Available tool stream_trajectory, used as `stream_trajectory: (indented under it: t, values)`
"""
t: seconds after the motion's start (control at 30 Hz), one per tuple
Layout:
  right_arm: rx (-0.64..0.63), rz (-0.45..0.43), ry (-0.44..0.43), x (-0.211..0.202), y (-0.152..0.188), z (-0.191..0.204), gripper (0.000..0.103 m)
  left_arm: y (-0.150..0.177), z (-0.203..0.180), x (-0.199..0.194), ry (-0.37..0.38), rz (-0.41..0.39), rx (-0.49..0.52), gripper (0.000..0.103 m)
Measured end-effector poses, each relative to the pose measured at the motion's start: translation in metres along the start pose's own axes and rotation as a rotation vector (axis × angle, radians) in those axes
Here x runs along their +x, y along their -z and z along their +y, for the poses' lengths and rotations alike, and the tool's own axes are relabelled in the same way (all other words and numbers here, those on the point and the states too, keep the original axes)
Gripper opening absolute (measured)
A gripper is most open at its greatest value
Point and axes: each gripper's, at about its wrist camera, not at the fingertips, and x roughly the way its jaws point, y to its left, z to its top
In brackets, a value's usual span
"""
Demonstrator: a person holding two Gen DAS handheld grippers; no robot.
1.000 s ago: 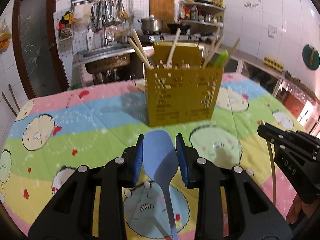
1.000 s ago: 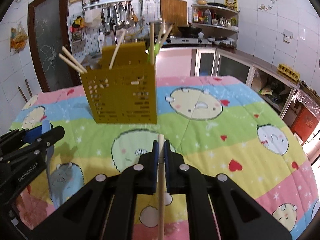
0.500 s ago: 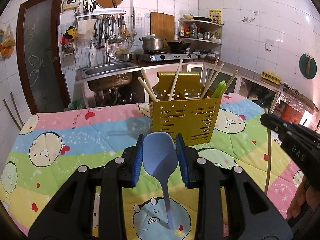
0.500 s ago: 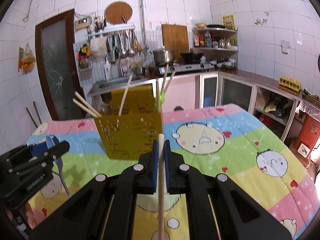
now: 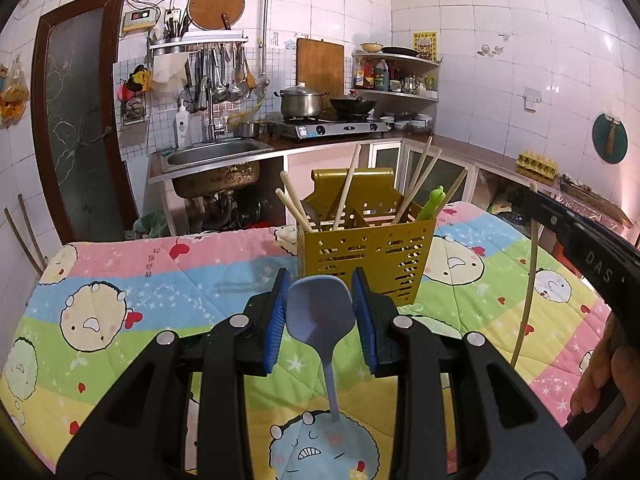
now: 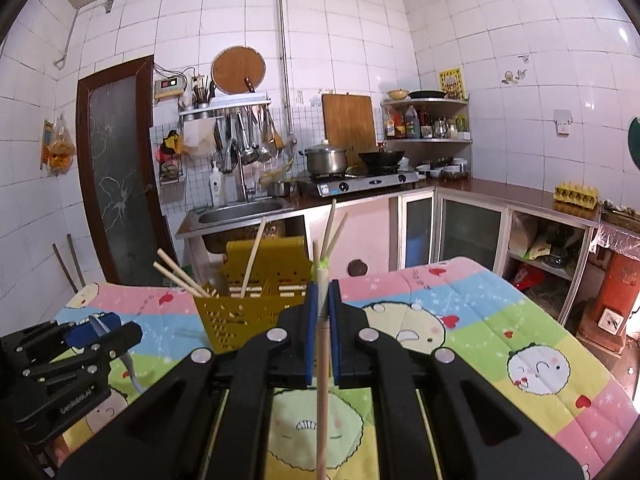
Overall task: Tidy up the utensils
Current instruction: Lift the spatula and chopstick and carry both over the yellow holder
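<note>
Left wrist view: left tongs clamp blue spoon w/ handle down. Right tongs clamp upright chopstick, near yellow holder.

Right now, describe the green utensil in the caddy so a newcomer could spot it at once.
On the cartoon-print tablecloth stands a perforated yellow caddy. The green utensil pokes from its right-hand end as the left wrist camera sees it. It is the only bright green, stubby piece among thin pale wooden chopsticks.
</note>
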Motion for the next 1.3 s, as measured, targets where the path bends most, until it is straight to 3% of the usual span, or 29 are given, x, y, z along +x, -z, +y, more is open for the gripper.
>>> stream_trajectory:
  t: [0.3,0.83,1.07,1.3]
  values:
    - [0.005,-0.058,0.007,0.009,-0.020,-0.002,0.006,-0.016,0.004,-0.007,0.009,-0.026,-0.001,0.030]
    - [-0.002,-0.225,-0.033,0.024,-0.107,0.023,0.006,-0.119,0.013,-0.015,0.045,-0.184,-0.042,0.030]
    - [-0.004,-0.291,-0.041,0.048,-0.131,0.036,0.006,-0.149,0.006,0.008,0.039,-0.237,-0.026,0.030]
    - [0.013,-0.344,-0.043,0.076,-0.135,0.034,0.006,-0.147,0.004,0.044,0.034,-0.236,0.003,0.030]
